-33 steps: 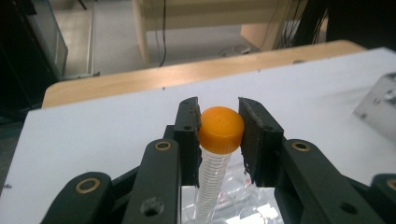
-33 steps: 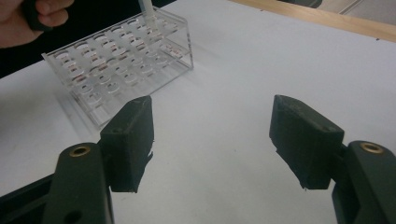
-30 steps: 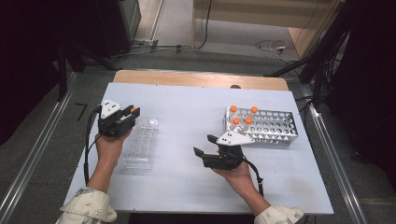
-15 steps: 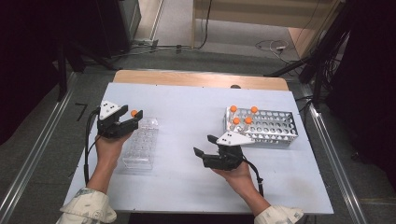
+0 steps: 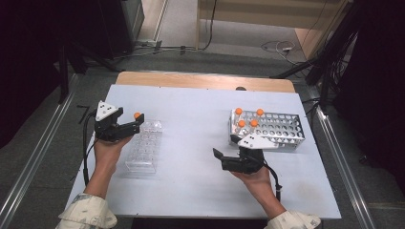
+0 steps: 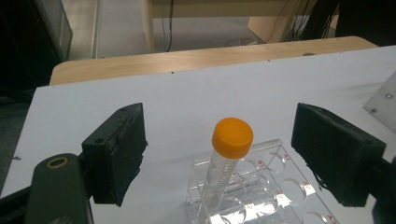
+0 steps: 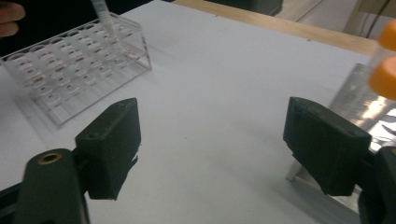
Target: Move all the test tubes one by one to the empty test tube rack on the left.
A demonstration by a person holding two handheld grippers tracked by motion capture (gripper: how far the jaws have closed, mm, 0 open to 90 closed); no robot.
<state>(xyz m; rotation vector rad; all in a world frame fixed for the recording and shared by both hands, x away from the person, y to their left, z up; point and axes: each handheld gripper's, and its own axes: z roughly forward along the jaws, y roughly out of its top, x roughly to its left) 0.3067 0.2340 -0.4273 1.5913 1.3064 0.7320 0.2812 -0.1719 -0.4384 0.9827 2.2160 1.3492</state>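
Your left tongs [image 5: 136, 125] stand at the far end of the clear plastic tube rack [image 5: 143, 151] on the left side of the table [image 5: 191, 114]. Their jaws have just been opening, and in the left gripper view [image 6: 219, 154] they sit well apart with the orange-capped tube [image 6: 224, 163] between them, neither pad touching it. The tube stands in a hole at the rack's far end [image 6: 252, 186], leaning a little, its cap [image 6: 232, 137] clear above the rack top. In the high view the same cap [image 5: 137, 115] shows just beside the tongs' tips.

Your right tongs [image 5: 218, 160] hover over bare table near the middle, pointing left toward the clear rack. Their jaws have also just been opening; in the right gripper view [image 7: 210, 149] they stand wide with nothing between them but the white tabletop. That view shows the clear rack [image 7: 74, 60] farther off at upper left, with the tube's lower part [image 7: 103, 16] rising from it.

Just behind your right hand [image 5: 253, 176] sits the metal tube rack [image 5: 282, 129], holding four more orange-capped tubes [image 5: 248, 118] clustered at its left end. Two of those caps [image 7: 385, 70] show blurred at the right edge of the right gripper view.
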